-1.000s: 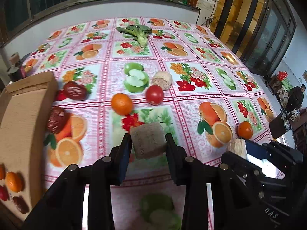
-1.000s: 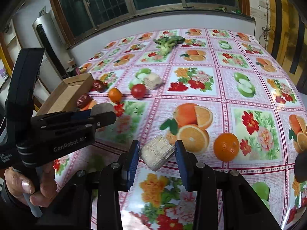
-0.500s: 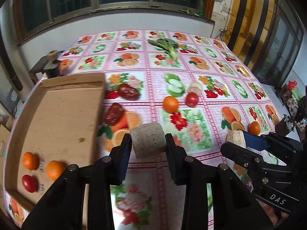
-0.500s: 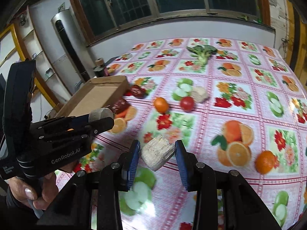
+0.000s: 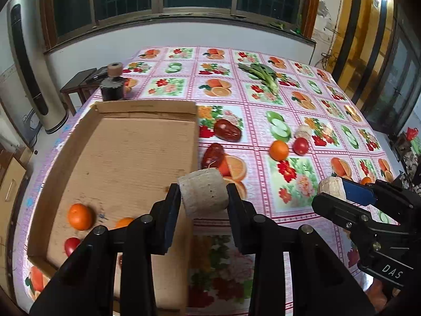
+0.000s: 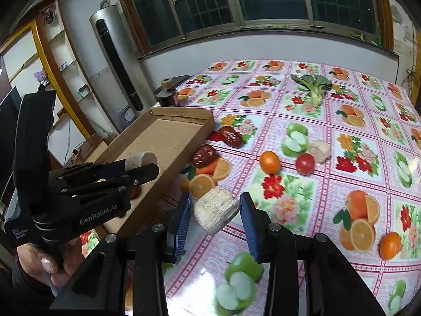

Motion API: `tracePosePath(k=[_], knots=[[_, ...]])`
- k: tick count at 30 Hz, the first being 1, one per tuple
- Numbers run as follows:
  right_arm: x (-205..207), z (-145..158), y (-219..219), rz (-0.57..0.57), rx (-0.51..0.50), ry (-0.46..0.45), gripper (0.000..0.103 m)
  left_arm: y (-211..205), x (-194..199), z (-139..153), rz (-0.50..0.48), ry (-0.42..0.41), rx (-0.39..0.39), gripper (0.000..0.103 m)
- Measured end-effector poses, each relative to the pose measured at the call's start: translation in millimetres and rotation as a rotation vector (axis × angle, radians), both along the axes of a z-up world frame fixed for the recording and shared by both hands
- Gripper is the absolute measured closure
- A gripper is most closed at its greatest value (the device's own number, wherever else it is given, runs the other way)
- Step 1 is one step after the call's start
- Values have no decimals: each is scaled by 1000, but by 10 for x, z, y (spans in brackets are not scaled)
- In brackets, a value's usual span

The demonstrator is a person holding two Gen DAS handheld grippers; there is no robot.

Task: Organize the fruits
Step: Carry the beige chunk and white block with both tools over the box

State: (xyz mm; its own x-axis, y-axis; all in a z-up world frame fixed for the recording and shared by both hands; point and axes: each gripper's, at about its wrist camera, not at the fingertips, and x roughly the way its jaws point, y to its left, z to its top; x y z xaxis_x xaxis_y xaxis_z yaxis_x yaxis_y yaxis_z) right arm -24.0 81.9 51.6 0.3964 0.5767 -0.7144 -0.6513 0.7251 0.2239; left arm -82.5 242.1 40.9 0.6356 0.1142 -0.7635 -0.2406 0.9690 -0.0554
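My left gripper (image 5: 202, 197) is shut on a beige cylindrical piece (image 5: 204, 193) and holds it above the right edge of the cardboard tray (image 5: 126, 144). The tray holds two oranges (image 5: 80, 216) and a red tomato (image 5: 71, 245). My right gripper (image 6: 214, 213) is shut on a pale ridged chunk (image 6: 215, 210) above the tablecloth, right of the tray (image 6: 168, 134). On the cloth lie two dark red dates (image 5: 227, 130), an orange (image 5: 279, 150), a tomato (image 5: 300, 145), a beige chunk (image 5: 302, 131) and another orange (image 6: 390, 245).
A green leafy vegetable (image 6: 313, 85) lies at the far side of the table. A dark can with a tape roll (image 5: 113, 85) stands behind the tray. A tall standing appliance (image 6: 115, 60) is at the left by the wall.
Both grippers have moved left with their pieces. The tray now fills more of the left wrist view, and the left gripper's piece has come over its right edge.
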Motion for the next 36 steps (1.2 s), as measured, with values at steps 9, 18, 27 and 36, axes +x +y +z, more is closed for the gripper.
tracePosePath(k=[9, 18, 27, 36], knots=[[-19, 55, 296, 46, -1, -10, 65, 272, -87, -17, 37, 1, -7, 70], [-50, 21, 641, 104, -11, 1, 65, 599, -172, -45, 86, 3, -29, 70], [9, -39, 1018, 157, 2, 27, 65, 1057, -221, -8, 162, -1, -49, 70], [130, -211, 1401, 201, 4, 88, 65, 1399, -139, -91, 217, 18, -94, 70]])
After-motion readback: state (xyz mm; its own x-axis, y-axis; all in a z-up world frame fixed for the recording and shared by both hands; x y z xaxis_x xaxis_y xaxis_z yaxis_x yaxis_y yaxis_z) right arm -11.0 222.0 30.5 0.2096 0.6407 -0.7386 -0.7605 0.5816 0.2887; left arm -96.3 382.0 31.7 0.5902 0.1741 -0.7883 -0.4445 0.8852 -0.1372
